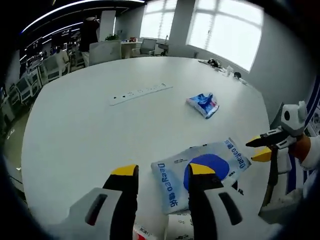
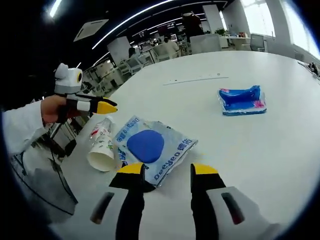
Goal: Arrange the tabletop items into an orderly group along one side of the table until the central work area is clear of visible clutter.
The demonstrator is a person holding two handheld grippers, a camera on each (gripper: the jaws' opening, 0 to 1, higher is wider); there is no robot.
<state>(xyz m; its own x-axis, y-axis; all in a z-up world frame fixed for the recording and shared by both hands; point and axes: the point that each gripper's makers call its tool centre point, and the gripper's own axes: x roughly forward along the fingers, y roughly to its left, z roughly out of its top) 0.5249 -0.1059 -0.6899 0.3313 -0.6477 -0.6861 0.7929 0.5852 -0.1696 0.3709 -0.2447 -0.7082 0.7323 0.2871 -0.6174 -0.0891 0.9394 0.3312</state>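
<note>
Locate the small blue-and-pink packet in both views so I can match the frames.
Left gripper view: the small blue-and-pink packet lies right of centre, beyond the large Deeyeo pack.
Right gripper view: the packet lies upper right, past the same pack.
Shared landmark: the white power strip, farther along the table in both.

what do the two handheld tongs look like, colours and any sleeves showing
Both tongs are black two-jaw tools with yellow tips and pale grey bodies with dark slots. The left tongs rise from the bottom of the left gripper view; the right tongs look the same in the right gripper view. Seen from the other side, each carries a light grey housing on top. A white sleeve covers the arm holding the left one.
</note>
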